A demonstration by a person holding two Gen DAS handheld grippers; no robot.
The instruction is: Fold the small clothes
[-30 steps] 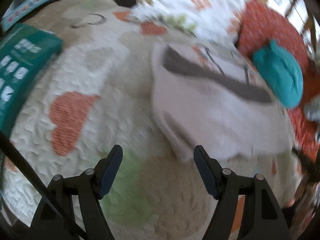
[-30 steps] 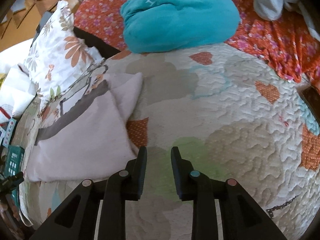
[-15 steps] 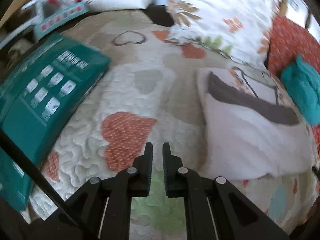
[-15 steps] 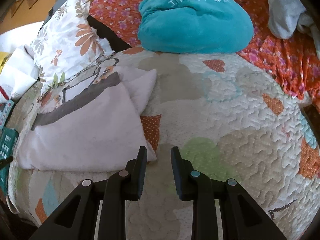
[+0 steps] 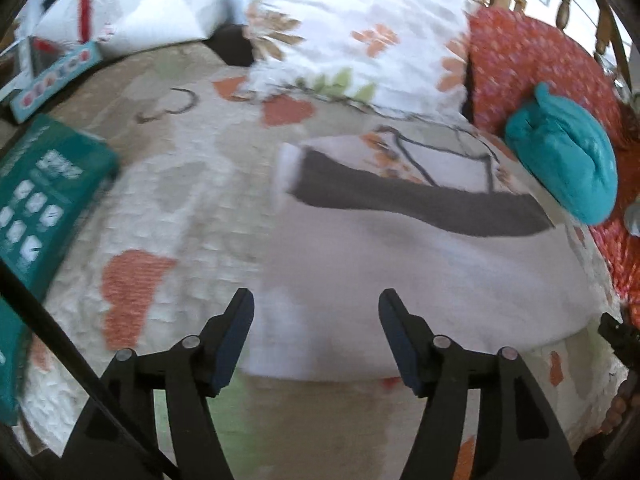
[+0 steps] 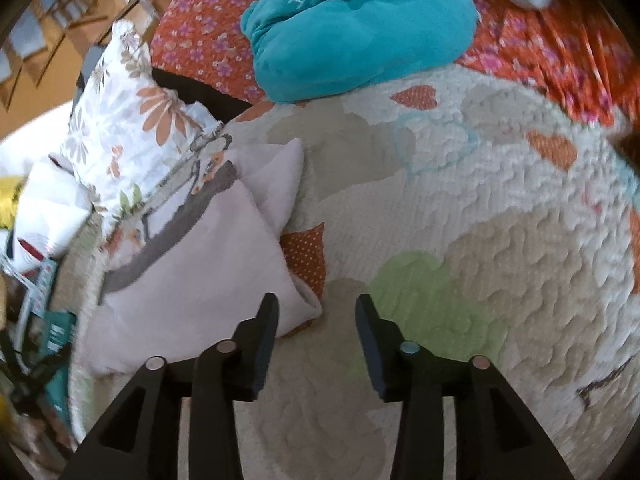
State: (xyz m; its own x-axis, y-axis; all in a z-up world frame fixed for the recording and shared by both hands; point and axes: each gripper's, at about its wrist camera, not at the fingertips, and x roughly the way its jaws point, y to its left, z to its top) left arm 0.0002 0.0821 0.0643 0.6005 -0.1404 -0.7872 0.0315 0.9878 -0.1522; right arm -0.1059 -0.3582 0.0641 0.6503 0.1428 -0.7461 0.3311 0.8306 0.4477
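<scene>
A pale pink folded garment with a dark grey band lies flat on the quilted bedspread. My left gripper hovers over the garment's near edge, its jaws opening, with nothing pressed between the pads. In the right wrist view the same garment lies at the left, its near right corner just ahead of my right gripper. That gripper's jaws are opening too, and only bedspread and the garment's corner show between them.
A teal bundle of cloth rests on an orange flowered sheet at the right. A floral pillow lies behind the garment. A green box sits at the left. The quilt stretches to the right.
My left gripper was open, snapped shut off to the left of the garment, and now stands open again over its near edge. My right gripper has widened and shifted slightly toward the garment's corner.
</scene>
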